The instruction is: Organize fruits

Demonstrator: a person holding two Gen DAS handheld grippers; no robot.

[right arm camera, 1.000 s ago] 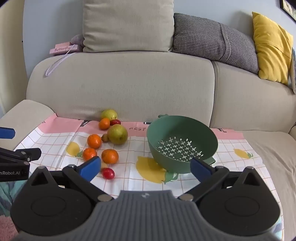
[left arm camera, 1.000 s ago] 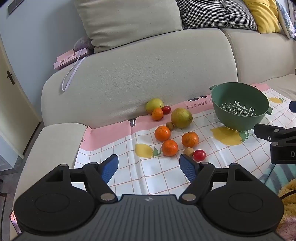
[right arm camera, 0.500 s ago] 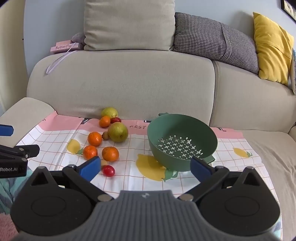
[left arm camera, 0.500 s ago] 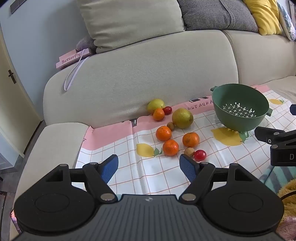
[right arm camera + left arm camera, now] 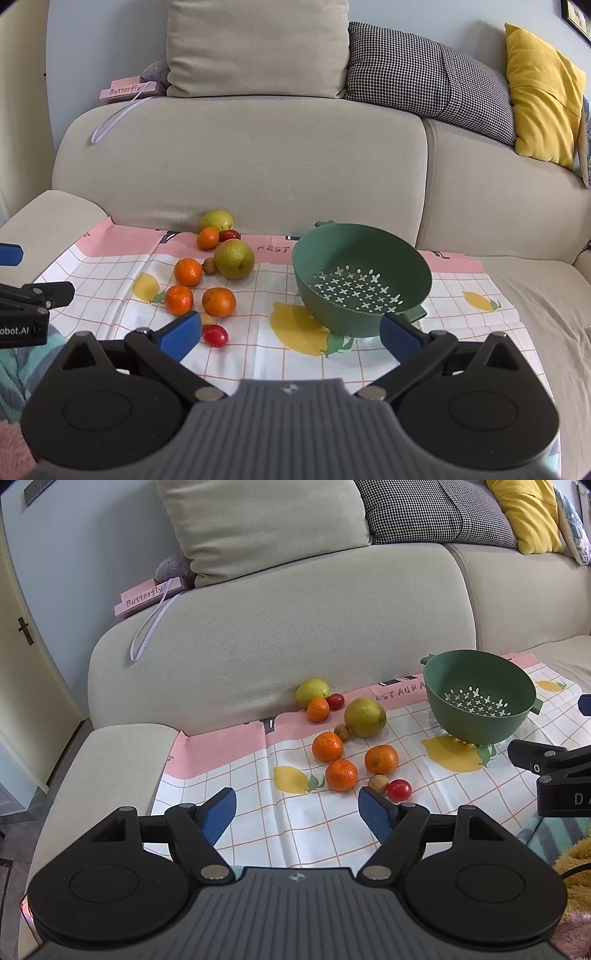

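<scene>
Loose fruit lies on a checked cloth (image 5: 317, 823) on the sofa seat: several mandarins (image 5: 327, 746) (image 5: 188, 272), two pears (image 5: 365, 717) (image 5: 234, 258), two red cherry tomatoes (image 5: 399, 789) (image 5: 215, 335) and small brown fruits (image 5: 378, 783). A green colander (image 5: 479, 698) (image 5: 362, 279) stands empty to their right, tilted toward me. My left gripper (image 5: 297, 814) hangs open just short of the fruit. My right gripper (image 5: 291, 332) is open too, in front of the colander, with nothing between its fingers. Each gripper shows at the edge of the other's view.
The beige sofa back (image 5: 236, 162) rises right behind the fruit. Cushions line its top: beige (image 5: 258, 48), houndstooth (image 5: 428, 77), yellow (image 5: 543, 92). A pink "Butterfly" box (image 5: 147, 596) with a ribbon sits on the backrest. The left armrest (image 5: 107, 771) borders the cloth.
Both grippers have drifted slightly back and up, so fruit and colander sit a little lower in view. Nothing was taken hold of; both stay open.
</scene>
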